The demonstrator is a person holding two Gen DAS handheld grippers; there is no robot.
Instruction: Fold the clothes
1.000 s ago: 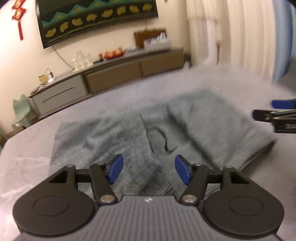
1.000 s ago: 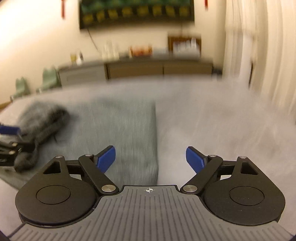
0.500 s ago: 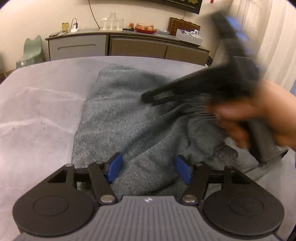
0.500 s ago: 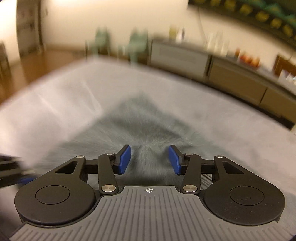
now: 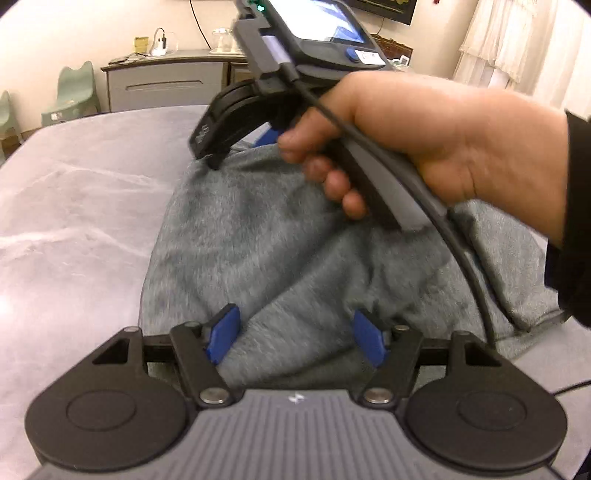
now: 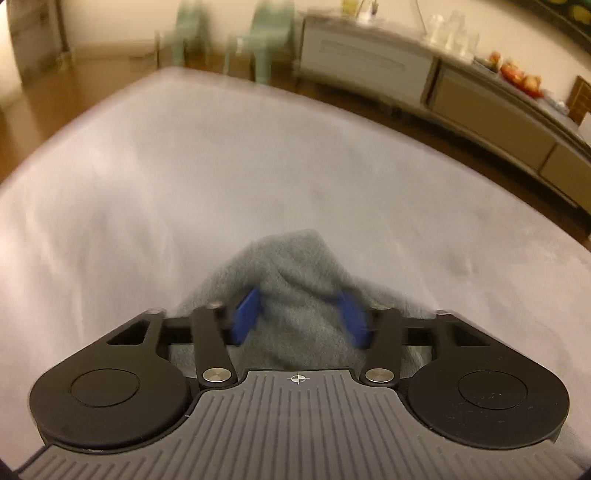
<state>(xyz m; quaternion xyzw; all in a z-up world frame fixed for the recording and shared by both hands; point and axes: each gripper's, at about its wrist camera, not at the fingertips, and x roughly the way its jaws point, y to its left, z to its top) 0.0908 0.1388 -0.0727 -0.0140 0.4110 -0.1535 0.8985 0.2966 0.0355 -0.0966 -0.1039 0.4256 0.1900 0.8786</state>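
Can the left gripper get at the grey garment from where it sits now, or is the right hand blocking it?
Probably yes. The left gripper is open with the grey garment lying right between its blue pads. The right hand and right gripper work the cloth's far edge, apart from that spot.

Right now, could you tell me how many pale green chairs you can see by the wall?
2. In the right wrist view, one green chair stands left of the other green chair, both beyond the grey table, beside the sideboard. Blur could hide more.

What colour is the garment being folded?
Heathered grey garment, plain, no print; clearest in the left wrist view.
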